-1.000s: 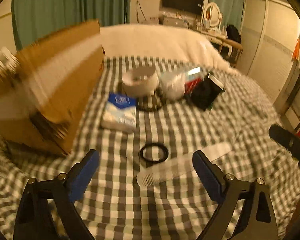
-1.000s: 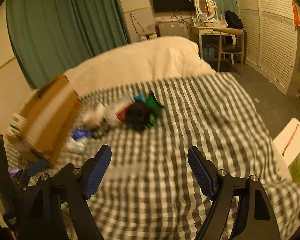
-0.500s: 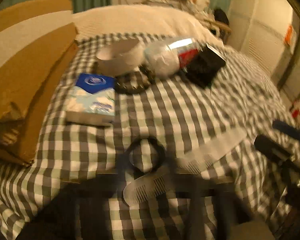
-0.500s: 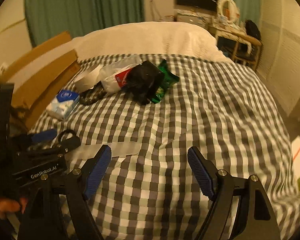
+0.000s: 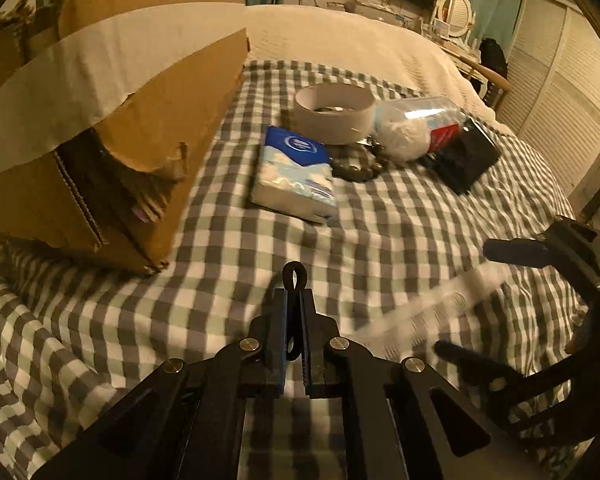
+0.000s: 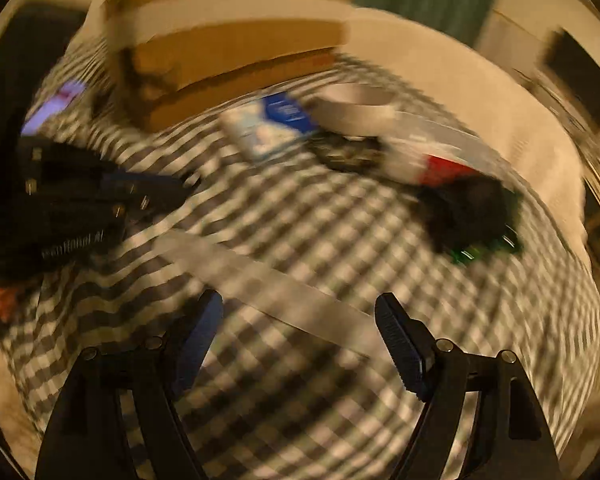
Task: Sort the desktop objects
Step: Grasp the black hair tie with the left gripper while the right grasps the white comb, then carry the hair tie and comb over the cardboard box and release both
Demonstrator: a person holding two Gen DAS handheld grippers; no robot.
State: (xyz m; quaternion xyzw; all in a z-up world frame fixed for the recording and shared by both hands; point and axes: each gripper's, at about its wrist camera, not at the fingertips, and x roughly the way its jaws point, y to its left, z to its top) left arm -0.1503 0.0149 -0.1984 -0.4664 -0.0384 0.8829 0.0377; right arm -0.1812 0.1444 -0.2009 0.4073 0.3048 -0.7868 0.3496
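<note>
1. Evidently the biggest change sat at the left tongs (image 5: pixel 295 312): half a second before they were a dark blur over the black hair tie (image 5: pixel 295 278), and a second before they stood wide apart above it; at this moment they were pressed together with the hair tie pinched between the pads, its loop poking out past the tips.
2. That loop looked squeezed from a round ring into a narrow oval, so I judged the pick was made and the tie was held slightly above the checked bedspread (image 5: pixel 400 216), ready to be carried off.
3. Meanwhile the right tongs (image 6: pixel 298 332) had swung across from open bed to sit over the pale comb (image 6: pixel 268 284), and the whole right view was smeared by that motion.
4. Those right tongs stood wide apart, one pad on each side of the comb, gripping nothing; whether the tips touched the cloth could not be told through the blur.
5. From the left view the comb (image 5: pixel 428 304) lay just right of the closed tongs, also blurred, with the right tool's dark frame near its far end.
6. Farther up the bed stayed the tissue pack (image 5: pixel 294 174), the tape roll (image 5: pixel 334 114), a plastic bag and a black pouch, with the cardboard box (image 5: pixel 112 128) to the left, a likely place for the sorted things.
</note>
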